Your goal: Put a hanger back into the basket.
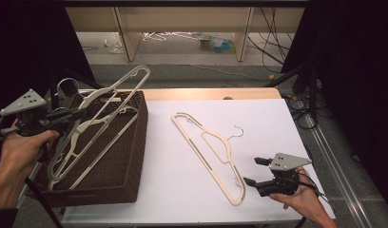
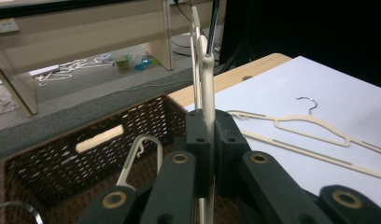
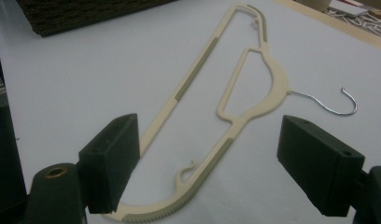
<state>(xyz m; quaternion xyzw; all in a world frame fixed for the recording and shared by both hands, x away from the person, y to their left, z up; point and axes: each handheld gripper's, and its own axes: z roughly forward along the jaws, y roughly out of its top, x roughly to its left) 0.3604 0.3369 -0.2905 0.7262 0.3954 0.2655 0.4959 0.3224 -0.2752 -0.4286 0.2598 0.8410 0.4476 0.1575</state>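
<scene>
Cream plastic hanger lies flat on the white table sheet, slanting from mid-table toward the near edge, wire hook pointing to the right edge. Right gripper sits low at the near right corner, jaws wide, nothing between the pads; in the right gripper view the hanger's curved near end lies just ahead of the pads, not touched. Left gripper is over the left rim of the brown wicker basket at the table's left edge, jaws shut on a second cream hanger, gripped on a thin bar that stands upright between the pads in the left gripper view. That hanger tilts out over the basket's far rim; a grey-white hanger or two rest inside, exact count hard to tell. Beyond the table: floor, wooden shelf legs, cable clutter.

Step in hand looks like loading hangers into the basket. To do it well: lower the held hanger lengthwise along the basket so the hook doesn't snag the weave or the ones inside, release only once it rests. Right side: close on the flat lower bar near the curved end, pads square to it, lift level.
</scene>
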